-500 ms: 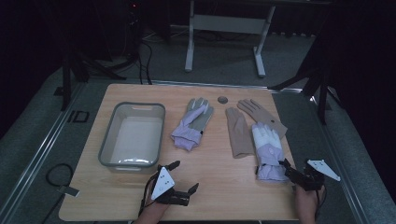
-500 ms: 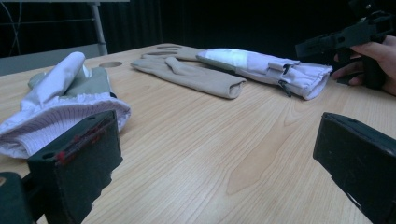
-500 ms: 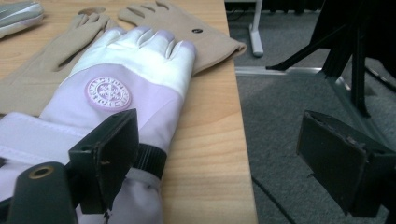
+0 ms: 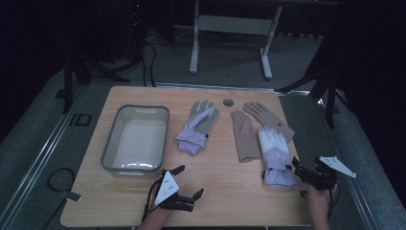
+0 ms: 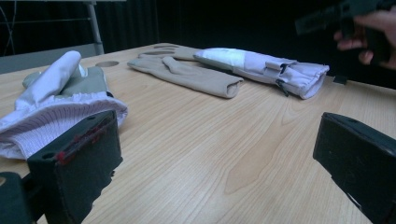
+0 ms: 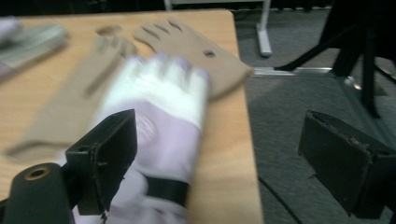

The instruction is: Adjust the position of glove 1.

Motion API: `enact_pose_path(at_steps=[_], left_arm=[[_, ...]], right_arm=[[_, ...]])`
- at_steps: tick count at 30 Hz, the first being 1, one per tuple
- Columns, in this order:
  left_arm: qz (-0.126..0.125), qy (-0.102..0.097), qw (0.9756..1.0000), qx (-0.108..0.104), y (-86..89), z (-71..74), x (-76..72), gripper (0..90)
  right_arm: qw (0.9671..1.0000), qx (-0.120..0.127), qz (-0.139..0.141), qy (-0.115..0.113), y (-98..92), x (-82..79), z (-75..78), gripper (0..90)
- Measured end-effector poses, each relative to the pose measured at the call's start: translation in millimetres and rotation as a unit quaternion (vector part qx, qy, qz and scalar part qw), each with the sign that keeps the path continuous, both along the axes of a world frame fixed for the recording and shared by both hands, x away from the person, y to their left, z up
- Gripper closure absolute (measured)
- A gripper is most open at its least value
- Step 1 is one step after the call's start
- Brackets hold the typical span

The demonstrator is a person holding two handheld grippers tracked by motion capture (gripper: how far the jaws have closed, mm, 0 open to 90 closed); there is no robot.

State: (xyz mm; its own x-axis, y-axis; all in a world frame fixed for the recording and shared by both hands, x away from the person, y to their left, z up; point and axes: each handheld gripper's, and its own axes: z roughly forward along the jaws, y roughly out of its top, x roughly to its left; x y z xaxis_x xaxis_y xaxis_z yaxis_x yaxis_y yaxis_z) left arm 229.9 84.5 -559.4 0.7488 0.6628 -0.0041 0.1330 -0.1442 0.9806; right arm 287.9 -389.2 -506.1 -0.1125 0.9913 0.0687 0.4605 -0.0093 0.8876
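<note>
Four gloves are counted on the worktop: two lavender-and-white, two tan. One lavender glove lies just beside the right gripper, the other lavender glove mid-worktop. One grey tub is seen. Both the right and left gripper are held with jaws apart, nothing clamped.

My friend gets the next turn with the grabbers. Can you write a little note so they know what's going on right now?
Left gripper: open, empty, low over the near table edge.
Right gripper: open, empty, beside the cuff of the white-and-lilac glove at the right.
That glove lies on top of a tan glove; another tan glove lies just left of it.
A second lilac glove lies mid-table, next to the grey bin.
Done: nothing picked up, bin empty.
Left: probably grab the right glove first, since the right gripper is nearest it.
</note>
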Motion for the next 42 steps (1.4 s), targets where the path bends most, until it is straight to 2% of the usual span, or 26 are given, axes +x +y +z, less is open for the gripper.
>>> enact_pose_path(at_steps=[2,5,9,12,13,14,16,19,20,25,26,27,31,36,41,42], left_arm=[[-0.001,-0.002,1.0,0.002,-0.3,-0.1,-0.5,1.0],[-0.001,-0.001,1.0,0.001,-0.1,-0.1,-0.7,1.0],[-0.002,-0.002,1.0,0.0,0.1,-0.2,-0.8,1.0],[-0.002,-0.003,1.0,-0.001,0.1,-0.3,-1.0,1.0],[-0.002,-0.003,1.0,-0.001,0.2,-0.2,-0.9,1.0],[-0.002,-0.002,1.0,-0.002,0.2,-0.3,-0.9,1.0],[-0.002,-0.002,1.0,-0.003,0.4,-0.3,-0.7,1.0],[-0.002,-0.002,1.0,-0.003,0.2,-0.3,-0.8,1.0],[-0.002,-0.003,1.0,-0.002,0.2,-0.3,-1.0,1.0],[-0.001,-0.004,1.0,-0.002,0.3,-0.4,-1.2,1.0],[-0.001,-0.003,1.0,-0.003,0.3,-0.4,-1.1,1.0],[-0.002,-0.003,1.0,-0.004,0.3,-0.4,-1.0,1.1],[-0.003,-0.001,1.0,-0.004,0.7,-0.4,-0.6,1.0],[-0.004,-0.002,1.0,-0.005,0.6,-0.4,-0.7,1.0],[-0.005,-0.002,1.0,-0.004,0.7,-0.4,-0.9,1.0],[-0.005,-0.002,1.0,-0.004,0.7,-0.4,-0.9,1.0]], right_arm=[[0.9999,0.0,0.013,0.009,5.0,4.9,14.2,13.5],[0.9997,-0.01,0.017,0.012,13.6,11.6,30.8,13.9],[0.9993,0.002,0.036,0.008,23.0,21.1,50.7,14.0],[0.9985,-0.01,0.051,0.015,32.5,30.2,64.1,11.6],[0.9987,-0.017,0.045,0.016,38.1,34.3,69.7,11.6],[0.9986,-0.012,0.048,0.019,41.5,37.6,74.0,11.5],[0.9984,0.001,0.056,0.012,48.2,42.0,82.3,10.9],[0.9976,-0.016,0.066,-0.008,63.0,46.5,93.2,10.6],[0.997,-0.014,0.076,-0.011,67.5,48.3,96.2,10.6],[0.995,-0.014,0.098,-0.014,84.4,56.4,105.5,10.7],[0.9936,-0.014,0.112,-0.01,93.6,62.6,109.9,13.5],[0.9937,-0.012,0.11,-0.013,97.5,64.8,111.6,13.5],[0.9916,-0.015,0.128,-0.003,113.8,76.0,117.4,13.3],[0.9901,-0.018,0.139,0.004,130.8,87.7,120.4,13.3],[0.9872,-0.014,0.159,0.014,161.4,103.3,117.6,12.9],[0.9872,-0.014,0.159,0.014,161.4,103.3,117.6,12.9]])
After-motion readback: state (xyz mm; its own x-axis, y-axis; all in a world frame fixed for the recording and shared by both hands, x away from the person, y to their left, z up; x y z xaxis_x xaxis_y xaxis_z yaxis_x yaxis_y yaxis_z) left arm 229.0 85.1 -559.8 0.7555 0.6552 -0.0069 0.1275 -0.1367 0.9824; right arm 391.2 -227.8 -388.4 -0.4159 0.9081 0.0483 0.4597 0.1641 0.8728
